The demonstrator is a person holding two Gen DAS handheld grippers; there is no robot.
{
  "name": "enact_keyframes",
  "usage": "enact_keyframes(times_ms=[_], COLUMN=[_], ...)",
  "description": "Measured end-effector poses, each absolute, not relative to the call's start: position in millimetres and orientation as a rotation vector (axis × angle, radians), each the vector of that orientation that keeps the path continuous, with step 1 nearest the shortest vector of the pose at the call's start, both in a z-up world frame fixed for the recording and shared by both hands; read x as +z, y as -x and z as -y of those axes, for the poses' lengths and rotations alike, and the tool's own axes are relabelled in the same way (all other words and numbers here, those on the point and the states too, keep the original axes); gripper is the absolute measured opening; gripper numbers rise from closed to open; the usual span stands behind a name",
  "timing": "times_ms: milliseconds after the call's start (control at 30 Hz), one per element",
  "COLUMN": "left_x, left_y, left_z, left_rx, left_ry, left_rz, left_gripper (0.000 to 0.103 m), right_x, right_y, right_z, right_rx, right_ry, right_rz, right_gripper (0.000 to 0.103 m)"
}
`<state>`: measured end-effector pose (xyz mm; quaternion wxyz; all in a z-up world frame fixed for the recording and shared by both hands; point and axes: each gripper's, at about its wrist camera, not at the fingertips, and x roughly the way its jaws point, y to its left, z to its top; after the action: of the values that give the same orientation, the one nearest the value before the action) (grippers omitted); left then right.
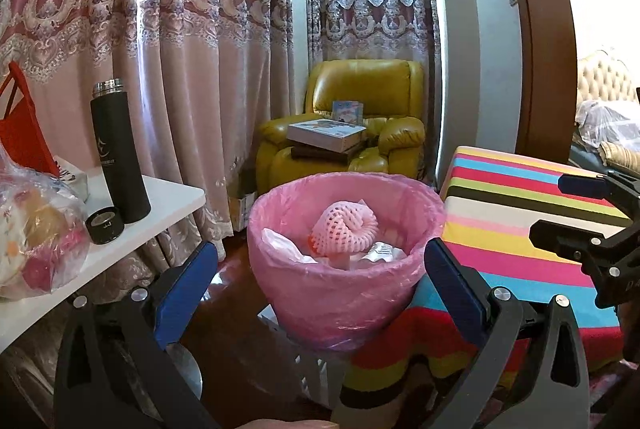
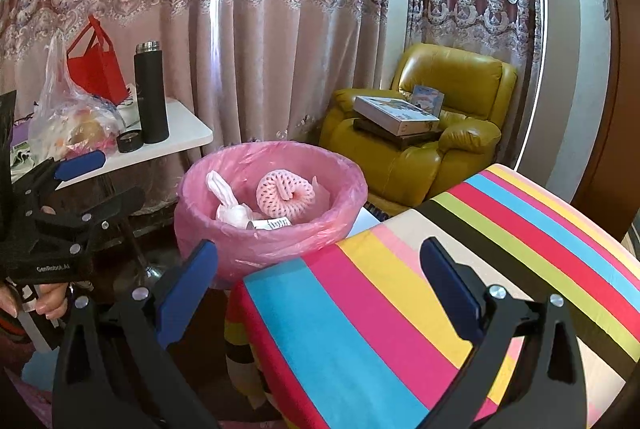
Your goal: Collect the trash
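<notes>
A trash bin with a pink liner (image 1: pixel 340 269) (image 2: pixel 272 213) stands on the floor between a white table and a striped stool. Inside it lie a pink foam fruit net (image 1: pixel 346 225) (image 2: pixel 285 193), white crumpled plastic (image 2: pixel 228 205) and a printed wrapper (image 2: pixel 274 224). My left gripper (image 1: pixel 320 269) is open and empty, just in front of the bin. My right gripper (image 2: pixel 320 265) is open and empty above the striped stool (image 2: pixel 420 289), to the right of the bin. Each gripper shows at the edge of the other's view.
The white table (image 1: pixel 160 225) holds a black flask (image 1: pixel 120 157), its black cap (image 1: pixel 105 225), a plastic bag of items (image 1: pixel 36 241) and a red bag (image 2: pixel 96 65). A yellow armchair (image 1: pixel 360 117) with boxes stands behind. Curtains hang at the back.
</notes>
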<state>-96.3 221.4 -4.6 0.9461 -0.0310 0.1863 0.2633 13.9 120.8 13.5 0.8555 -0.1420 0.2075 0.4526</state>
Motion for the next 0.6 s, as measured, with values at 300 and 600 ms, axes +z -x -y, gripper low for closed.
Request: enact_keyframes(times_ms=[300,600], left_x=[-6.9,-8.9], left_y=[95.1,94.5], left_z=[-223.2,-222.4], left_rx=[0.525,0.521], left_ry=[0.068,0.072], left_rz=[-0.385,-0.389], left_gripper=[0.097,0.097], right_x=[13.6,13.3], right_y=[-14.8,-14.3], right_z=[-119.8,-120.3], right_rx=[0.952,0.95], right_ry=[0.298,0.297], right_rz=[-0.436,-0.438], right_gripper=[0.098,0.098])
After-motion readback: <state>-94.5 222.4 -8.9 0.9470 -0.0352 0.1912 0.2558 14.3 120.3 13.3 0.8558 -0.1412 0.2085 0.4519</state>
